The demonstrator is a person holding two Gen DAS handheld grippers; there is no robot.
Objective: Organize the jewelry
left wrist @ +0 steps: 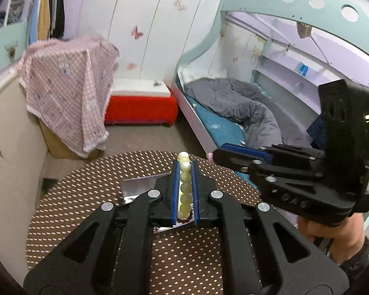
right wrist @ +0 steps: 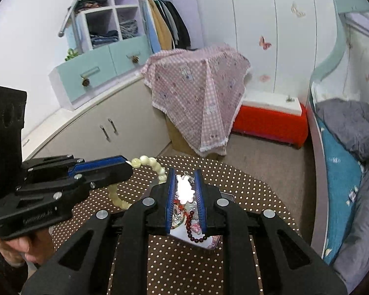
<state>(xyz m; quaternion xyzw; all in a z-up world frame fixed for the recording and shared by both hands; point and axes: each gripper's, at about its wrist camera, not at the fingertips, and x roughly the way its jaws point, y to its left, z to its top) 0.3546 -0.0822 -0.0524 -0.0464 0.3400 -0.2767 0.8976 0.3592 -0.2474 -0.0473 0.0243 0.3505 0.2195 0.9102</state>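
My left gripper (left wrist: pixel 184 169) is shut on a pale green bead bracelet (left wrist: pixel 185 189) and holds it above the brown dotted table (left wrist: pixel 86 191); the bracelet also shows in the right wrist view (right wrist: pixel 150 163), hanging from the left gripper (right wrist: pixel 129 166). My right gripper (right wrist: pixel 185 175) is shut on a white rabbit-shaped pendant (right wrist: pixel 184 189). It is above a shiny decorated tray (right wrist: pixel 196 236) that holds a dark red bead bracelet (right wrist: pixel 193 233). In the left wrist view the right gripper (left wrist: pixel 212 156) sits to the right, with the pendant mostly hidden.
The round table stands in a bedroom. A pink checked cloth (right wrist: pixel 199 93) covers a box beyond it, next to a red bench (right wrist: pixel 270 120). A bed with a grey duvet (left wrist: pixel 246 108) is on the right, and cream cabinets (right wrist: pixel 98 127) on the left.
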